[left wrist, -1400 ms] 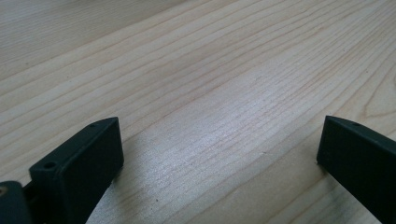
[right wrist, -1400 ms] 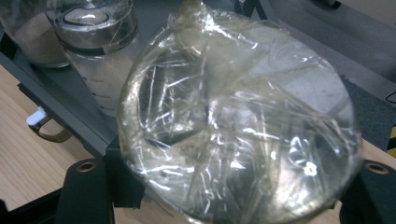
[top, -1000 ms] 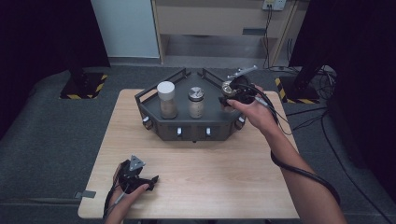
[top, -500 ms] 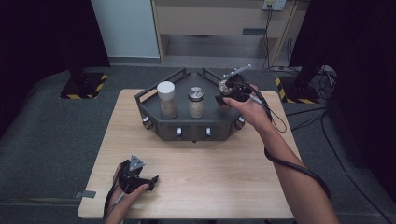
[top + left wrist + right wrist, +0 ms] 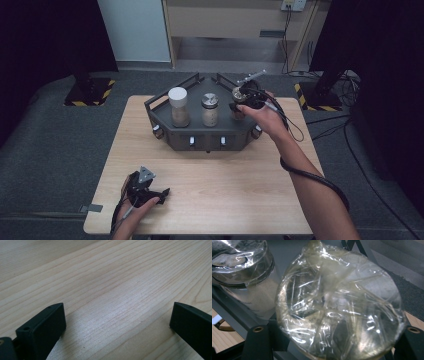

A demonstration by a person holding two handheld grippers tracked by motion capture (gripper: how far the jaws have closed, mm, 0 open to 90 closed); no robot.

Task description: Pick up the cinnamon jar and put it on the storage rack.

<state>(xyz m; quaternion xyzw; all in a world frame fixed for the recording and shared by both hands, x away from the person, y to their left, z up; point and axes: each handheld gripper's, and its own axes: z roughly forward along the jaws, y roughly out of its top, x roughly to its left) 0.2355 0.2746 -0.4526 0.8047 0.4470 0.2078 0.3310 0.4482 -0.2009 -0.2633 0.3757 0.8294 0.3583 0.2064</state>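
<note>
"Three jars stand in that dark tray [image 5: 165,107] at the far side of the table [image 5: 210,200], don't they?"

"Yes. A white-capped jar [image 5: 178,106] at the left, a metal-lidded jar [image 5: 210,109] in the middle, and a third jar [image 5: 237,104] at the right, where the right gripper [image 5: 240,102] is."

"Has it got hold of that one?"

"Looks so. In the right gripper view the film-wrapped lid [image 5: 339,305] sits square between the two black jaws, one at each side of it, pressed up close. The clear wrap is crinkled all over the top. The metal-lidded jar [image 5: 244,272] stands just beside it, also under wrap."

"Is the jar lifted or on the tray?"

"I can't tell from here. The hand [image 5: 265,117] covers the lower part of it. It's at the tray's right end, near the raised rail."

"And the left gripper [image 5: 150,192]?"

"Down near the front edge of the table, well apart from the tray, resting in the person's hand [image 5: 131,212]. Its own view shows the jaws spread wide with bare wood grain [image 5: 112,290] between them, gripping nothing."

"Grey plate on top?"

"On the left one, yes. Cable [image 5: 310,175] trails from the right one along the forearm."
</note>
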